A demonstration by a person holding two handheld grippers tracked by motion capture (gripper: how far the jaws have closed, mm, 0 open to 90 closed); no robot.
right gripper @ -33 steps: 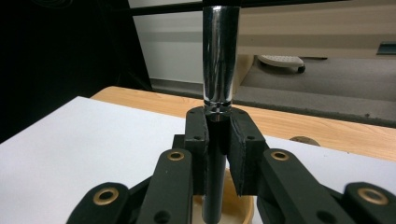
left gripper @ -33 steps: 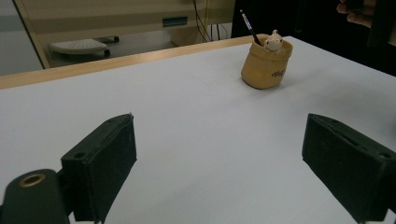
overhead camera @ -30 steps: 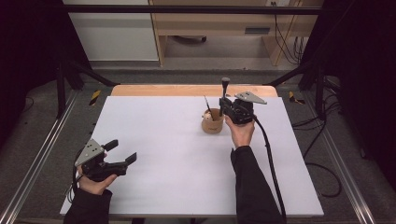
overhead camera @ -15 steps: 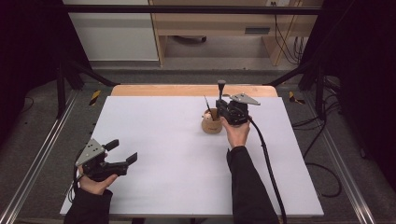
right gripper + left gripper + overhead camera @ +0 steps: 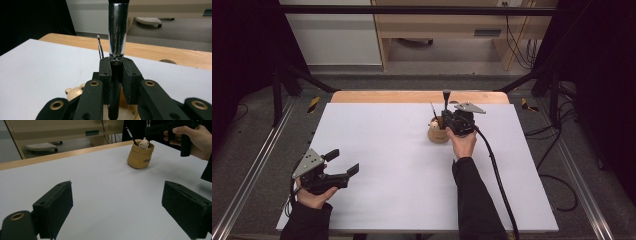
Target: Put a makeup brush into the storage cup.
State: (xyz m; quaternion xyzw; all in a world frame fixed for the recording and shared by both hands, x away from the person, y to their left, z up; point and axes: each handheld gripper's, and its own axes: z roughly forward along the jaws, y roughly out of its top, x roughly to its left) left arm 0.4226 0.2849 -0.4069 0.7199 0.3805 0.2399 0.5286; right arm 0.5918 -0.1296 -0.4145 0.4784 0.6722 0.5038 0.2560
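Observation:
A tan pot [image 5: 438,135] stands on the white table top [image 5: 382,150], right of centre toward the back, with a thin black brush [image 5: 433,110] leaning in it. My right gripper [image 5: 448,124] hovers just over the pot's right side, shut on a thick brush [image 5: 446,98] held upright. Up close, the pads clamp the black handle just below the silver ferrule [image 5: 117,32], with the thin brush [image 5: 100,48] behind and a small cream figure [image 5: 75,92] below. My left gripper [image 5: 344,161] rests near the front left, jaws wide open [image 5: 120,212] and nothing between them, facing the pot [image 5: 140,157].
A wooden strip [image 5: 412,96] runs along the table's back edge. Black frame poles stand at both sides, and cables lie on the floor at the right. The right gripper's cable [image 5: 494,170] trails over the table toward the front. Wooden furniture stands behind.
My right gripper has sunk a little and shifted left with the thick brush, closer over the pot. The left gripper has stayed put.

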